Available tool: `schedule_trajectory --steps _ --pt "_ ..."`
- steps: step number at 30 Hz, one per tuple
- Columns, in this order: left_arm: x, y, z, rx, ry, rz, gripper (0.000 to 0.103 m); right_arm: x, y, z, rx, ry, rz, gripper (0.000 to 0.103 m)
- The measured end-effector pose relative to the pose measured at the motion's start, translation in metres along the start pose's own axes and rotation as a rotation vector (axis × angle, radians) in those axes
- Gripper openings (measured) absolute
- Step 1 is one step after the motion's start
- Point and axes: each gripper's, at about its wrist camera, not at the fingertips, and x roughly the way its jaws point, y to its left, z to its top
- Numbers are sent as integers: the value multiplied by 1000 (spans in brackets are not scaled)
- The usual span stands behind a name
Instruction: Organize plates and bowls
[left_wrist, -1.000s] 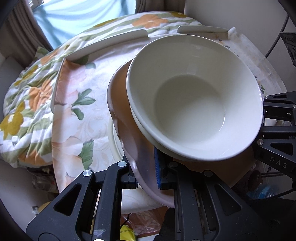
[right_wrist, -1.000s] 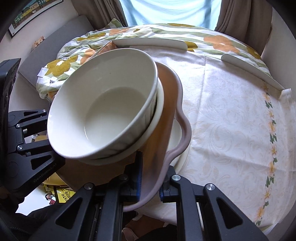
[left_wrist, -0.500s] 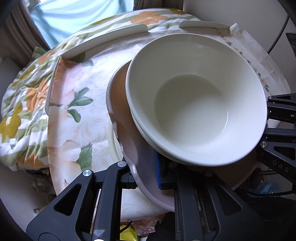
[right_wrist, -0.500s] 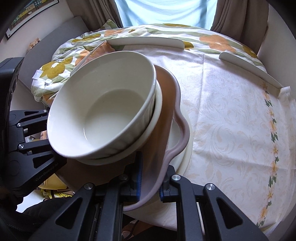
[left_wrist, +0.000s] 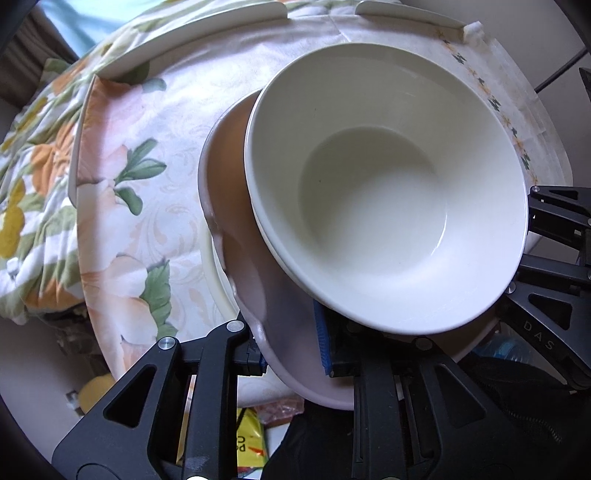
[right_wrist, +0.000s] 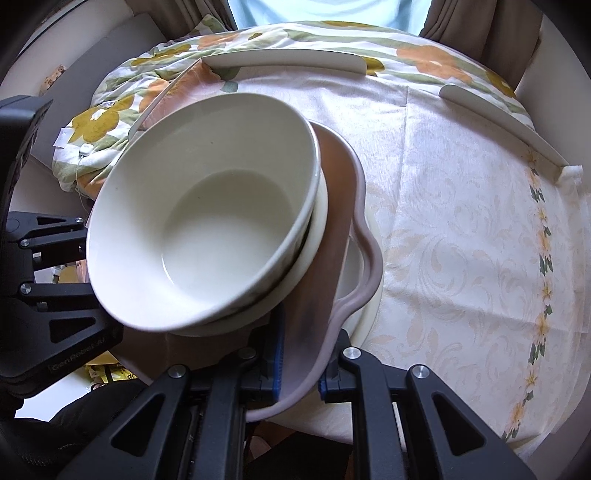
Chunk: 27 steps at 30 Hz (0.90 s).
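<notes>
Left tool (left_wrist: 291, 354) eased open; two bowls (left_wrist: 388, 192) top one plate (left_wrist: 236, 206).

The left claw (left_wrist: 291, 350) has just been easing open around the plate (left_wrist: 258, 288) rim.

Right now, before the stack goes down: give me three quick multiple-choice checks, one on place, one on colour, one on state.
1. The top bowl sits:
A. on bare cloth
B. nested in a white dish on the pink plate
C. on the quilt

2. The right gripper's pads are:
A. red
B. green
C. blue

3. The right gripper is:
A. shut on the pink plate's rim
B. open, clear of everything
C. shut on the top bowl

Answers:
1. B: the top bowl rests inside the white dish, on the pink plate.
2. C: the pads show blue.
3. A: the right gripper has the rim clamped between its fingers.
</notes>
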Motion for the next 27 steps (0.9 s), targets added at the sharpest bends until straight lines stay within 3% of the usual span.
schedule_trajectory --steps 4,6,13,15,18,27 --pt "-2 0 -1 -4 26 -48 30 1 -2 3 19 47 22 14" --pt "-5 -1 -1 -4 35 -71 37 -1 -2 4 27 61 39 20" --pt "-13 -10 -2 10 43 -85 58 -11 1 3 37 87 34 25" --pt "-15 -11 -4 8 47 -89 62 -16 2 3 40 89 19 37" --pt "-20 -10 -6 9 41 -83 68 -25 -2 1 65 79 16 43" --pt "-49 -10 -19 -28 -19 -55 69 -49 0 -10 119 44 36 44"
